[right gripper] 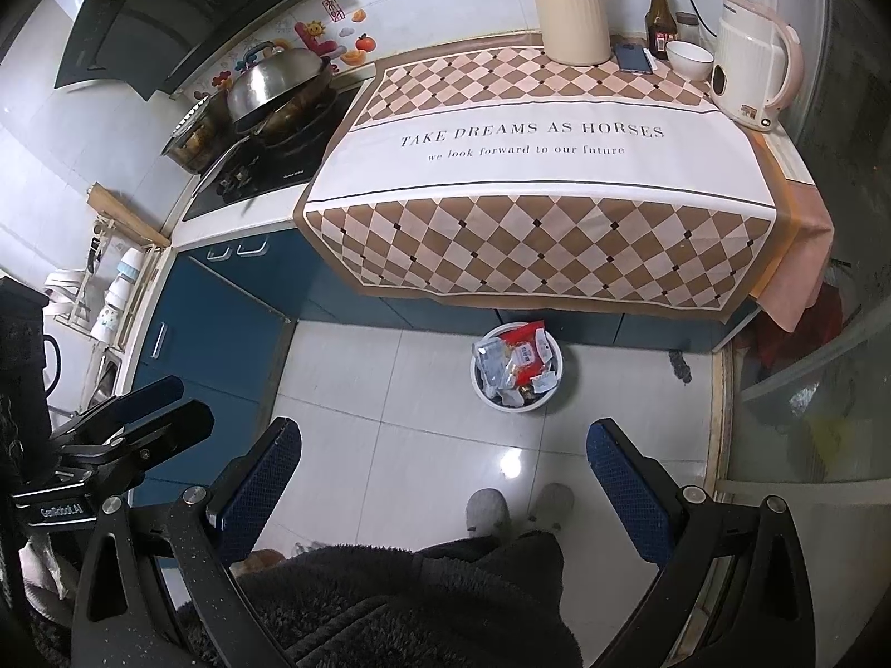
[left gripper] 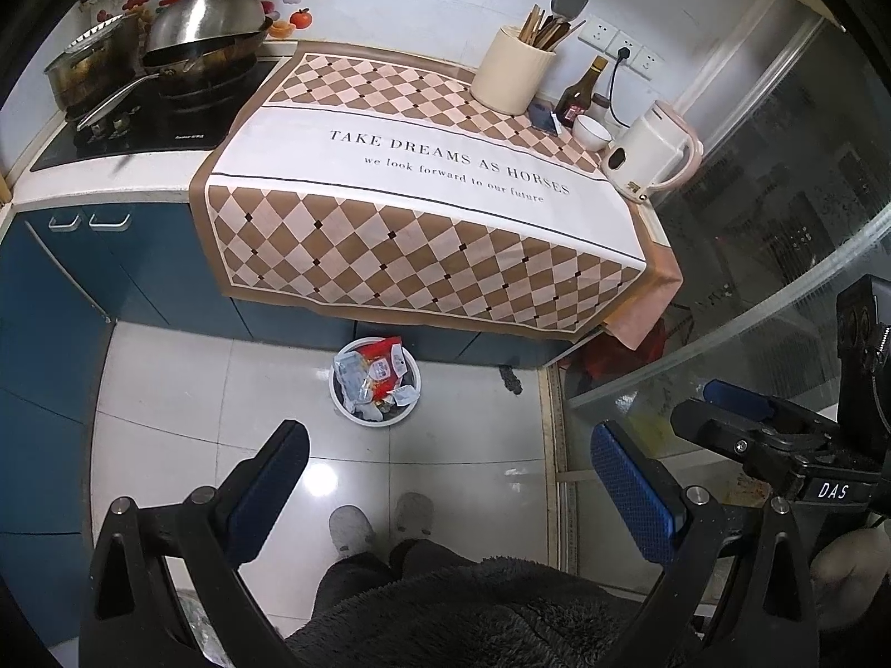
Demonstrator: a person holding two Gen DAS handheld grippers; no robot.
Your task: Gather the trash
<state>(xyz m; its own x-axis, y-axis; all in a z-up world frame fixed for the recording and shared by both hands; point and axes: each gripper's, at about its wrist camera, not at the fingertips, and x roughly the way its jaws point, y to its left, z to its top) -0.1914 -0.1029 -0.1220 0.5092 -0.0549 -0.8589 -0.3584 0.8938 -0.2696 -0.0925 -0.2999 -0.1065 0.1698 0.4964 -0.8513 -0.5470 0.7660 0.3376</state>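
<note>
A small white trash bin point(left gripper: 374, 416) stands on the floor tiles below the counter, filled with red and clear snack wrappers point(left gripper: 374, 372); it also shows in the right wrist view point(right gripper: 515, 403) with the wrappers point(right gripper: 515, 353). My left gripper point(left gripper: 451, 440) is open and empty, held high above the floor, nearer than the bin. My right gripper point(right gripper: 445, 437) is open and empty, at about the same height; it also shows at the right of the left wrist view point(left gripper: 740, 406). The checked cloth point(left gripper: 423, 195) on the counter bears no loose trash.
At the counter's back stand a utensil holder point(left gripper: 512, 69), a sauce bottle point(left gripper: 582, 90), a white bowl point(left gripper: 592, 132), a phone point(left gripper: 543, 117) and a kettle point(left gripper: 651, 150). Pans point(left gripper: 206, 33) sit on the hob at left. A glass partition point(left gripper: 779, 222) is at right. The person's feet point(left gripper: 351, 529) are below.
</note>
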